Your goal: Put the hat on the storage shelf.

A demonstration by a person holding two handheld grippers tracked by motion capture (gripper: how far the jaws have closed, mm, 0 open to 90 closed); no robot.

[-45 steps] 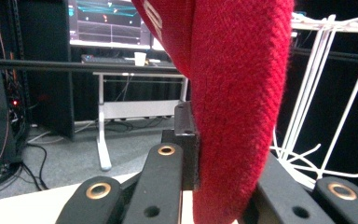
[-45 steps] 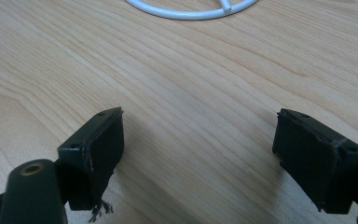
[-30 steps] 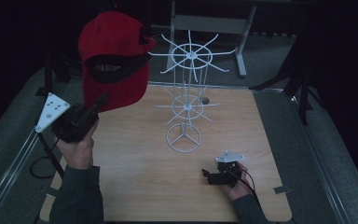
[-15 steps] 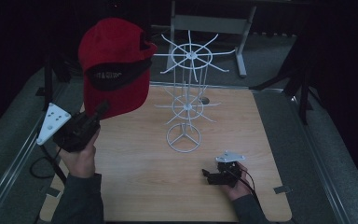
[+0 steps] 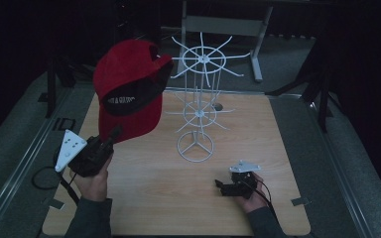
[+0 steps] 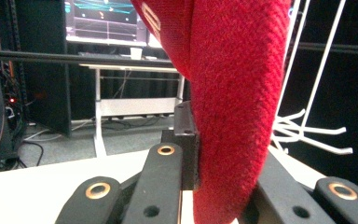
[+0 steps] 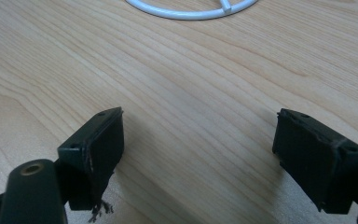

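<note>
Dark room, wooden table (image 5: pixel 154 198). I've got the left gripper (image 5: pixel 113 135) clamped on the red cap's (image 5: pixel 129 94) brim, held high beside the white wire rack (image 5: pixel 201 99) so it can go on an arm. Right gripper (image 5: pixel 221 187) rests empty, jaws wide apart.

Left tool (image 5: pixel 113 135) raised and clamped tight; right tool (image 7: pixel 198 154) resting low, jaws wide apart.

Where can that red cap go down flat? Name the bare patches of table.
Bare wood lies between the white rack's ring base and the table's near edge, and right of the rack toward the right edge. It is crowded at the left: the left claw holds the red cap there. The right claw rests near front.
</note>
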